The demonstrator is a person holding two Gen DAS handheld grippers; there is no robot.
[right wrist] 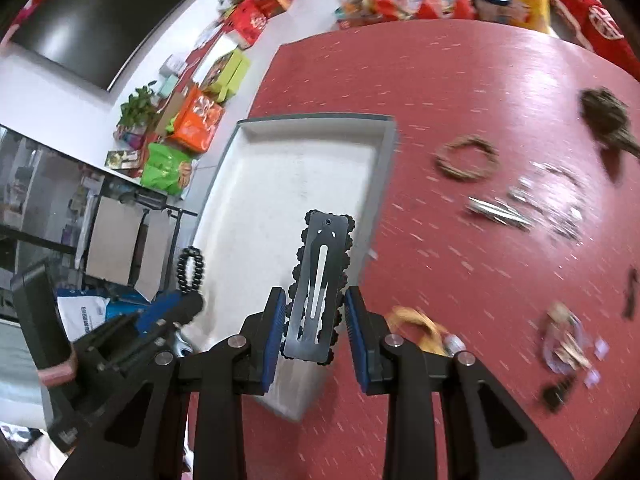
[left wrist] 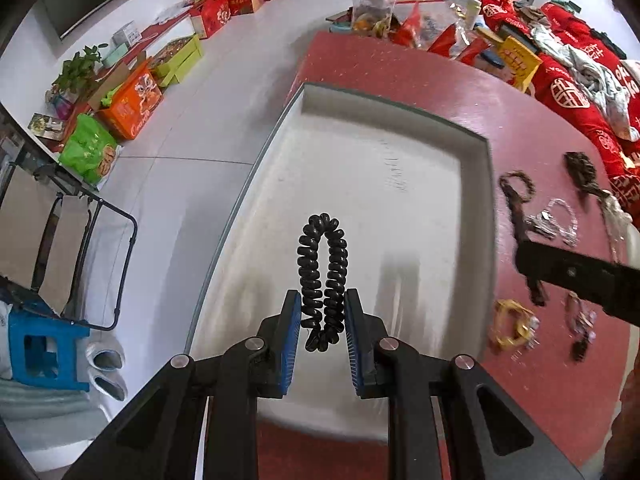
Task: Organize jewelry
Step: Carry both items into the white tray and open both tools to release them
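My left gripper [left wrist: 322, 312] is shut on a black coiled hair tie [left wrist: 322, 268], which hangs over the white tray [left wrist: 476, 184] on the red table. My right gripper [right wrist: 316, 320] is shut on a black metal hair clip [right wrist: 318, 280] with a beaded edge, above the tray's [right wrist: 384, 152] near right rim. In the right wrist view the left gripper [right wrist: 176, 312] with the coiled tie [right wrist: 191, 270] shows at the lower left. Loose jewelry lies right of the tray: a brown bead bracelet [right wrist: 466, 158], silver pieces [right wrist: 520, 208], a yellow bracelet [left wrist: 510, 324].
A dark tasselled piece [right wrist: 606, 116] and small trinkets [right wrist: 568, 348] lie further right on the red table [right wrist: 460, 80]. Red cloth and boxes [left wrist: 560, 56] pile at the table's far end. Left of the table are floor, coloured boxes [left wrist: 132, 104], a blue stool [left wrist: 44, 348].
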